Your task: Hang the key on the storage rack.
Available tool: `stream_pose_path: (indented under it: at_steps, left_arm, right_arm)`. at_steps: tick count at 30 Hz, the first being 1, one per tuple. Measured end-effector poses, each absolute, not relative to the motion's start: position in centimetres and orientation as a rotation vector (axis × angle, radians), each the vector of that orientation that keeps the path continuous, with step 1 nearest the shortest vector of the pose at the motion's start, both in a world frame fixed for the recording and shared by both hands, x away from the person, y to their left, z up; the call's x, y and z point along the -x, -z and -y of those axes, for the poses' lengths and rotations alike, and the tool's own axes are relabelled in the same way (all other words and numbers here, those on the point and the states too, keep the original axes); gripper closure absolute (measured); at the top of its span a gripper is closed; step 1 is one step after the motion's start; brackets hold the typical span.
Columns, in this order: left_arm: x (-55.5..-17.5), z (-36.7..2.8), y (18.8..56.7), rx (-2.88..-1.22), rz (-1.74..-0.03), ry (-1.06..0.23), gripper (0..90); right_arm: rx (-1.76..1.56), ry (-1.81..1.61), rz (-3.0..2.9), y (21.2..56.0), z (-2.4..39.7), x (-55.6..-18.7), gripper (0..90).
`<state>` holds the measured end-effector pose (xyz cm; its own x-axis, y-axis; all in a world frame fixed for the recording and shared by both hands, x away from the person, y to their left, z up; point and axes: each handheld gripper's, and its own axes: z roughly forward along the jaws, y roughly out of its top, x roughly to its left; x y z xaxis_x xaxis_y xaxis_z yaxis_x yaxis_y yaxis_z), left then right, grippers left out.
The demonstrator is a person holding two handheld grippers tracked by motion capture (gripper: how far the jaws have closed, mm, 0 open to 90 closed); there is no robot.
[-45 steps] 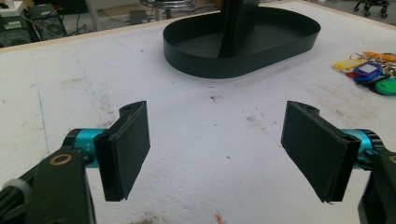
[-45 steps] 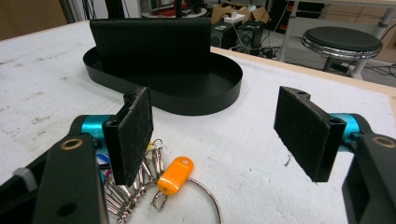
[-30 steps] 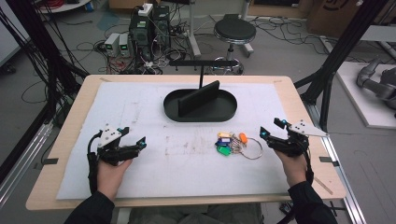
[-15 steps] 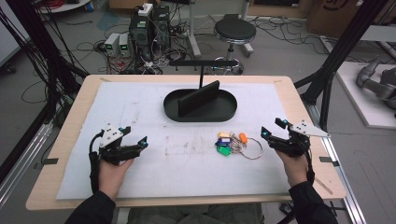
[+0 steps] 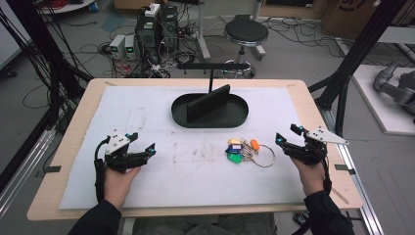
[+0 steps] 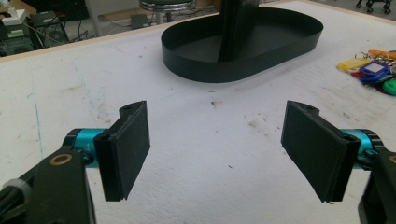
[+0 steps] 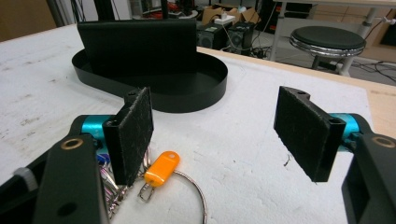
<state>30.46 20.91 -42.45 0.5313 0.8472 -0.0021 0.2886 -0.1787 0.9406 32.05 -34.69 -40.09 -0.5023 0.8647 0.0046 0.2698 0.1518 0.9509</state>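
Grippers (image 5: 138,149) (image 5: 288,138) wide apart, low over the mat, right beside the keys (image 5: 242,149).

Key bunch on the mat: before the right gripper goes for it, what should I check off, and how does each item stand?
1. Right gripper open: ok, jaws stand wide apart in the right gripper view.
2. Key bunch free to take: ok, it lies loose on the white mat, touched by neither gripper.
3. Bunch close to the right gripper: ok, the orange tag and large ring lie just beside its left pad.
4. Left gripper out of the way: ok, open, empty and far from the bunch.
5. Black tray free to receive: ok, its floor is bare beside the upright divider.
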Motion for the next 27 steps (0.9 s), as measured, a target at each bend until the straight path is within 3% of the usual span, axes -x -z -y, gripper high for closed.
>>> stream_pose_path:
  at_steps: [5,10,27]
  left_arm:
    - [-30.6,-21.3,42.4,-1.727,-0.959,-0.683,23.7]
    - [-30.6,-21.5,42.6,-1.738,-0.962,-0.692,23.7]
    - [-30.8,-22.0,42.7,-1.752,-0.975,-0.723,23.7]
  right_arm:
    - [-1.129,-1.324,-1.896,40.5,35.2,-32.4,30.0]
    - [-1.170,-1.288,-1.937,41.0,35.6,-32.9,36.5]
    - [-1.241,-1.051,-2.175,43.8,34.0,-34.1,66.0]
